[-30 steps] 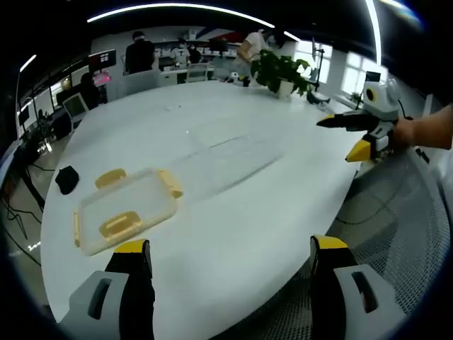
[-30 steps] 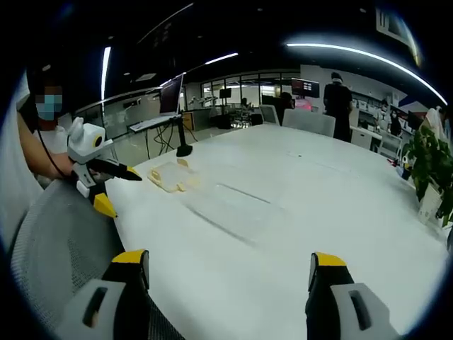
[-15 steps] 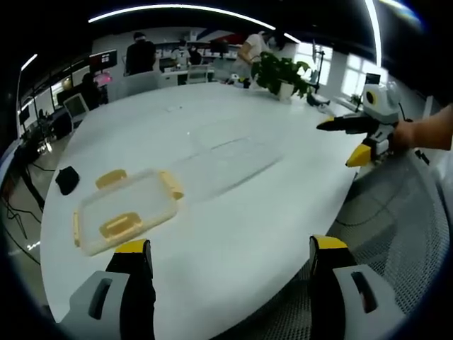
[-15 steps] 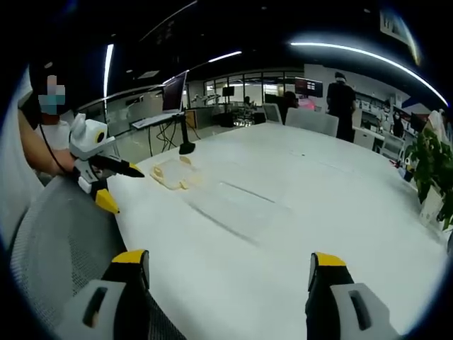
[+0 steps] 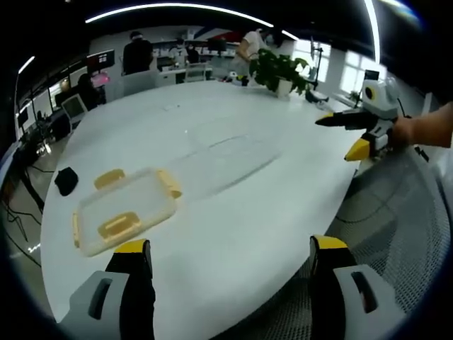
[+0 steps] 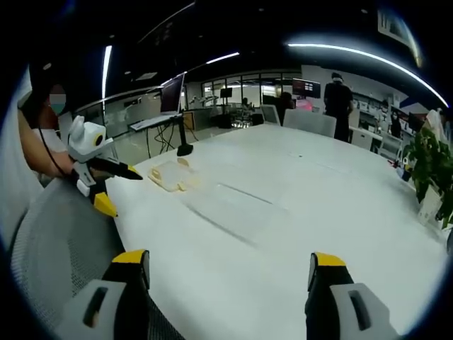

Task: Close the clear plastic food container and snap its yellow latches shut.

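The clear plastic container [image 5: 124, 211] lies flat on the white table [image 5: 233, 212], at the left of the left gripper view. Yellow latches [image 5: 170, 183] stick out from its sides. My left gripper [image 5: 230, 248] hovers open over the table's near edge, short of the container, with nothing between its jaws. In the right gripper view the container [image 6: 170, 175] is small and far off to the left, with the left gripper [image 6: 117, 188] just beside it. My right gripper [image 6: 226, 258] is open and empty above the table edge. It also appears, open, at the right of the left gripper view [image 5: 350, 134].
A small black object [image 5: 66, 180] lies on the table left of the container. A potted plant [image 5: 279, 71] stands at the far edge. A monitor on a stand [image 6: 173, 99] is behind the container. A mesh chair [image 5: 396, 227] is by the table. People stand at the back.
Both views drift only slightly with the hands. The container has not moved and both grippers stay open.
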A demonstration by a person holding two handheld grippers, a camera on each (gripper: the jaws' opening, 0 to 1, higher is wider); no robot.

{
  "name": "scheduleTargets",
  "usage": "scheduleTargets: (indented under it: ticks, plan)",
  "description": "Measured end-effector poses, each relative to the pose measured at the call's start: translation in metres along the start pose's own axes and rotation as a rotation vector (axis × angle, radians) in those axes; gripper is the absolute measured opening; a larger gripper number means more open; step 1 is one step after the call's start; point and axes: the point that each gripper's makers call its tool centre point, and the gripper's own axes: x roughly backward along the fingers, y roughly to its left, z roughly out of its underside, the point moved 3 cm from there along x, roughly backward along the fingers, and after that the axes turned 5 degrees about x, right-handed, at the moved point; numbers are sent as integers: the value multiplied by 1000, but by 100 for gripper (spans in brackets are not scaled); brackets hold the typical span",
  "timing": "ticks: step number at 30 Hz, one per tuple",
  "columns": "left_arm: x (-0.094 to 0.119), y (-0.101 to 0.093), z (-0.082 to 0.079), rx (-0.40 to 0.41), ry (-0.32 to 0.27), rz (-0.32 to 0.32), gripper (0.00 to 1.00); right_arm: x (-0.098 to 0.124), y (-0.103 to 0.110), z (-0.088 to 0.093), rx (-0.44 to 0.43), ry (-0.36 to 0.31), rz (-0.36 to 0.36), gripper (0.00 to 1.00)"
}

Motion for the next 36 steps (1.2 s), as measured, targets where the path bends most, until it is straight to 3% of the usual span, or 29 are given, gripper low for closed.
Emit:
scheduleTargets:
  ticks: [36]
  plan:
    - [1, 0, -4, -4, -19, 3, 91, -2, 5, 0, 20, 17, -18, 93]
